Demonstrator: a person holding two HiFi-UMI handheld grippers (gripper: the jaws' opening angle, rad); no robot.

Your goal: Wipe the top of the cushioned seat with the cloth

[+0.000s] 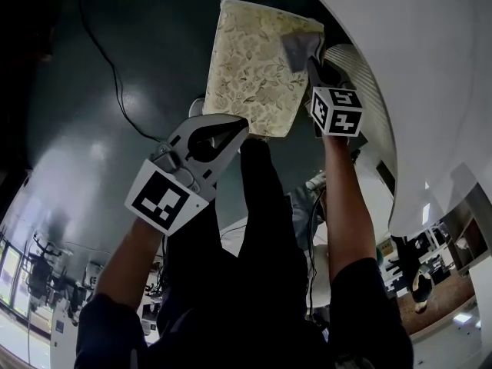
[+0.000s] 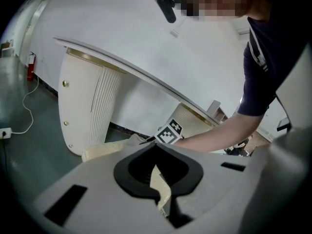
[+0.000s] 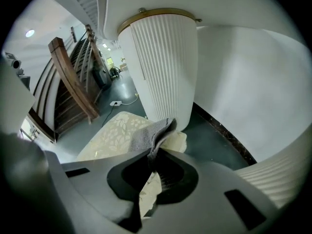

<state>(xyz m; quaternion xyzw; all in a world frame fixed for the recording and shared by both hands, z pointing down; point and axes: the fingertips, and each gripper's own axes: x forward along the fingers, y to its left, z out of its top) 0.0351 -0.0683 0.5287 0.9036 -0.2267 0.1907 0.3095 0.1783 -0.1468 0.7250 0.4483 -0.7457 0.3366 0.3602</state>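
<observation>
The cushioned seat point(image 1: 257, 64) is a cream pad with a leaf pattern, standing on a dark floor at the top middle of the head view. A grey cloth point(image 1: 298, 48) lies over its far right corner, and my right gripper point(image 1: 311, 66) is shut on that cloth. In the right gripper view the cloth point(image 3: 152, 134) bunches up out of the jaws over the cushioned seat point(image 3: 114, 138). My left gripper point(image 1: 240, 123) sits at the seat's near edge with its jaws closed on cream fabric point(image 2: 158, 185). The seat's edge point(image 2: 105, 150) shows just beyond the left gripper point(image 2: 157, 146).
A white fluted column point(image 3: 163, 67) stands close behind the seat, and its base point(image 2: 90, 106) shows in the left gripper view. A black cable point(image 1: 115, 75) runs over the dark green floor. A wooden stair rail point(image 3: 73, 84) rises at the left. A white curved wall point(image 1: 415, 68) is to the right.
</observation>
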